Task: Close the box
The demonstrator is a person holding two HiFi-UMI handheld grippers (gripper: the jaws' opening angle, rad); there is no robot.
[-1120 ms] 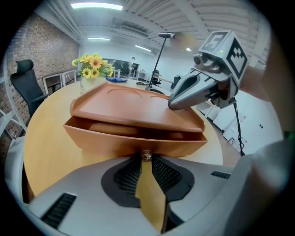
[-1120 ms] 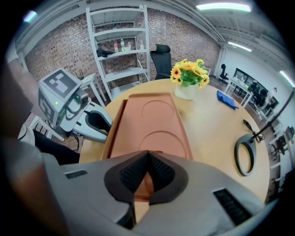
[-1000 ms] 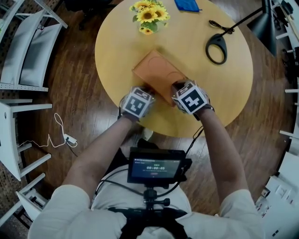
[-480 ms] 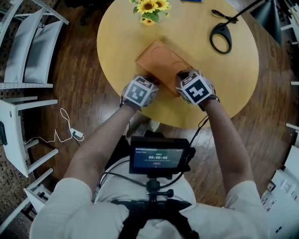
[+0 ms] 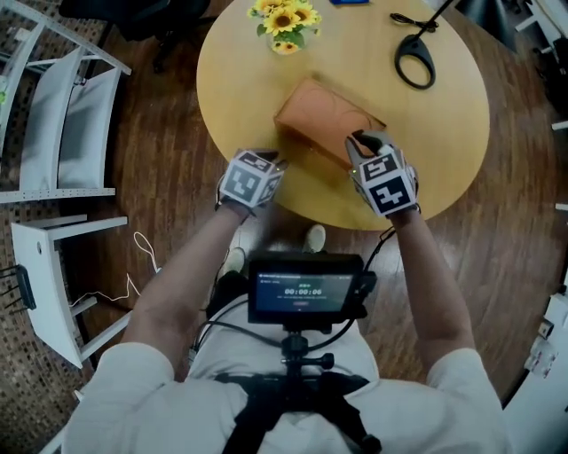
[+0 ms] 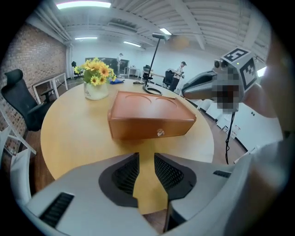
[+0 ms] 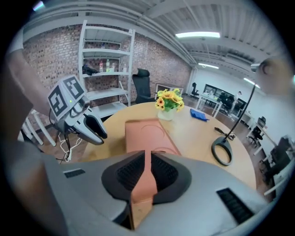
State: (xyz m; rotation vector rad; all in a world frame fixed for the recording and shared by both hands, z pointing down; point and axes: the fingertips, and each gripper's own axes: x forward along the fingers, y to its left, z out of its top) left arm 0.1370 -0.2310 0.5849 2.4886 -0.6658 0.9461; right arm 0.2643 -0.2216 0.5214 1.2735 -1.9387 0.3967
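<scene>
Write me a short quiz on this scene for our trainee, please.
1. True or false: the box is closed.
2. Between the left gripper's fingers is: A the box, B nothing, C a flower.
3. What stands in the vase?
Key: 1 true; 2 B; 3 yellow flowers.

A closed brown box lies on the round wooden counter. The right tool touches the box's near right end, its jaws opening there. The left tool sits just off the box's near left corner. Sunflowers and a black ring-shaped lamp base stand farther back. A monitor hangs at the person's chest.
</scene>
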